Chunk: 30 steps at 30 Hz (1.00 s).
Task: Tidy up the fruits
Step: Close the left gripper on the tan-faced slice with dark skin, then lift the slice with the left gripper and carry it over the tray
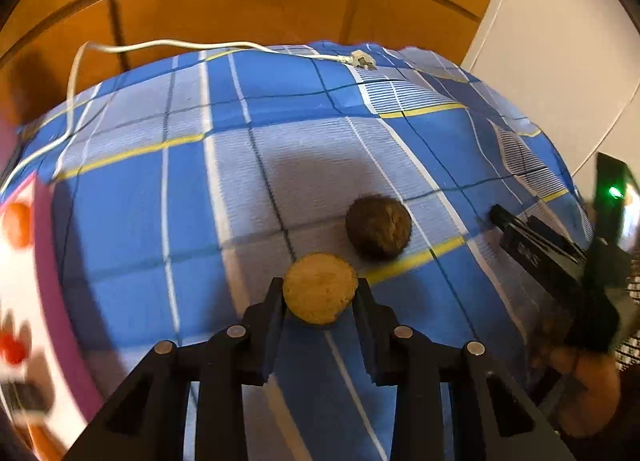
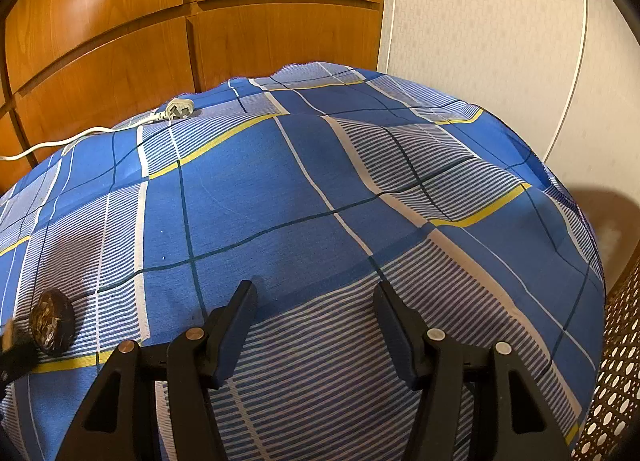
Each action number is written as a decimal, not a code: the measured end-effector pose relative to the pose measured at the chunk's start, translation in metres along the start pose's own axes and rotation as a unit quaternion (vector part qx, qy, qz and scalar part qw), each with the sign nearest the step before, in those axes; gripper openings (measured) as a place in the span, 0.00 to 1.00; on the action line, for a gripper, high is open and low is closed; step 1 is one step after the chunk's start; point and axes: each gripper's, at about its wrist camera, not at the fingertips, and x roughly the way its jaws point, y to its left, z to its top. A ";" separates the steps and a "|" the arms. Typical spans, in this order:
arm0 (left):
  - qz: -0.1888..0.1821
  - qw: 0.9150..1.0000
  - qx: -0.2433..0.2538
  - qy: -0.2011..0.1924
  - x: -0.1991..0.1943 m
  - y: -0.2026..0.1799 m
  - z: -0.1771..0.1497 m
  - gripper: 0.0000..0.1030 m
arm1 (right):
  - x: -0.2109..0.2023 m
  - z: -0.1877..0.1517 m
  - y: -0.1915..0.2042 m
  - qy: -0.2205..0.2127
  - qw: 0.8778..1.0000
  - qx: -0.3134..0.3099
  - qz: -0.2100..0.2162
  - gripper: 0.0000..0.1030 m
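Note:
My left gripper (image 1: 320,284) is shut on a round tan fruit (image 1: 320,293), its pads pressing the fruit's two sides just above the blue checked cloth (image 1: 200,201). A dark brown round fruit (image 1: 378,233) lies on the cloth just beyond and to the right of it. That dark fruit (image 2: 52,321) also shows at the far left of the right wrist view. My right gripper (image 2: 316,297) hovers open over the cloth with nothing between its fingers. It appears from the side (image 1: 520,227) at the right of the left wrist view, with a hand (image 1: 584,385) holding it.
A white tray with a purple rim (image 1: 52,301) sits at the left and holds an orange fruit (image 1: 18,223) and red pieces (image 1: 12,347). A white cable and plug (image 1: 362,60) lie at the far edge. Wooden panels stand behind, and a wicker chair (image 2: 616,361) is at the right.

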 end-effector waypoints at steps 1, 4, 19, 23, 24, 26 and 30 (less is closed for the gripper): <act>0.006 1.000 -0.006 -0.004 -0.005 0.000 -0.008 0.33 | 0.000 0.000 0.000 0.000 1.000 0.000 0.000 0.60; 0.009 0.999 -0.032 -0.002 -0.008 0.003 -0.027 0.33 | 0.000 0.000 0.000 0.000 1.000 -0.001 0.000 0.60; 0.021 0.999 -0.018 -0.038 -0.008 0.001 -0.035 0.32 | 0.000 -0.001 0.000 -0.001 1.000 -0.003 -0.001 0.60; 0.026 0.999 -0.011 -0.038 -0.010 -0.001 -0.037 0.32 | -0.001 -0.001 0.001 -0.001 1.000 -0.002 -0.001 0.60; 0.026 0.999 -0.012 -0.037 -0.011 -0.001 -0.036 0.32 | -0.001 -0.001 0.000 -0.001 1.000 -0.002 -0.001 0.60; 0.024 0.999 -0.016 -0.035 -0.012 0.000 -0.036 0.32 | 0.000 -0.001 0.000 -0.001 1.000 -0.002 -0.002 0.60; 0.022 0.999 -0.024 -0.033 -0.019 -0.001 -0.037 0.32 | -0.001 -0.001 0.001 -0.001 1.000 -0.002 -0.001 0.60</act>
